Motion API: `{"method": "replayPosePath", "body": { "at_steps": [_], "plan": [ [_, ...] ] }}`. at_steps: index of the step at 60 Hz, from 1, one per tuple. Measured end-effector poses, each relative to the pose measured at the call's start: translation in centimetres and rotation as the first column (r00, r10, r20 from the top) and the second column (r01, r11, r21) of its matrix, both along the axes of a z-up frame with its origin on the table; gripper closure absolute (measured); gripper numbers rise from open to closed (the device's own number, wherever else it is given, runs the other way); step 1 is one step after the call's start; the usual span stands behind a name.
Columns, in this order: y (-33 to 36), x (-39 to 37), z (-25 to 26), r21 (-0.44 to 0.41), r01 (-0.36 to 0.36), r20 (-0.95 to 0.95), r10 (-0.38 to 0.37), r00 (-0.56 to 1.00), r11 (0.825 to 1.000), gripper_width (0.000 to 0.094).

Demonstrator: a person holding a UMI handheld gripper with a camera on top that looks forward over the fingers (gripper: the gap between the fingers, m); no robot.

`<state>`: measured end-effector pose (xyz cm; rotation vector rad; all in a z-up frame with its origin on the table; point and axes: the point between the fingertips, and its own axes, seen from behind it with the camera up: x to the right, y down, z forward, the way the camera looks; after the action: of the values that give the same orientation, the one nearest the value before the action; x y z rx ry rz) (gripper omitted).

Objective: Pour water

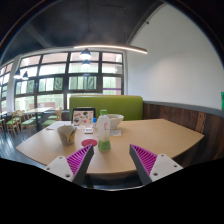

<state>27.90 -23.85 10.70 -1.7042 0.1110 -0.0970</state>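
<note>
A green bottle with a white cap [104, 137] stands on the wooden table [150, 135], beyond my fingers and slightly left of the middle. A small red dish [89, 143] lies just left of the bottle. Behind them is a white cup or bowl [113, 122]. My gripper [112, 163] is open near the table's front edge, its purple pads [80, 158] spread wide with only bare tabletop between them. The bottle is well ahead of the fingertips, not touched.
A pale crumpled bag or container [66, 131] sits at the table's left. A picture card or box [84, 117] stands behind. A green bench [105, 103] backs the table, with windows [60, 80] beyond and small tables at far left.
</note>
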Motion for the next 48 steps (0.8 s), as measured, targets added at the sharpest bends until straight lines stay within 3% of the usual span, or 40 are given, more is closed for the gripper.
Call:
{"method": "replayPosePath", "body": {
  "at_steps": [12,20,32,43,48],
  "plan": [
    [0.1,-1.8,0.8,-0.003,-0.017,0.039,0.018,0.999,1.0,0.0122],
    [3.6,-2.6,1.9,0.05,-0.035,0.082,0.031,0.996,0.998,0.0122],
    [13.4,-3.0,0.5,0.059,-0.038,0.08,0.033,0.996,0.998,0.0129],
    [21.2,-1.0,-0.7,0.043,0.02,0.018,-0.021,1.0,0.999,0.0133],
    [23.5,-0.8,-1.1,0.062,0.021,0.019,-0.022,1.0,0.998,0.0178]
  ]
}}
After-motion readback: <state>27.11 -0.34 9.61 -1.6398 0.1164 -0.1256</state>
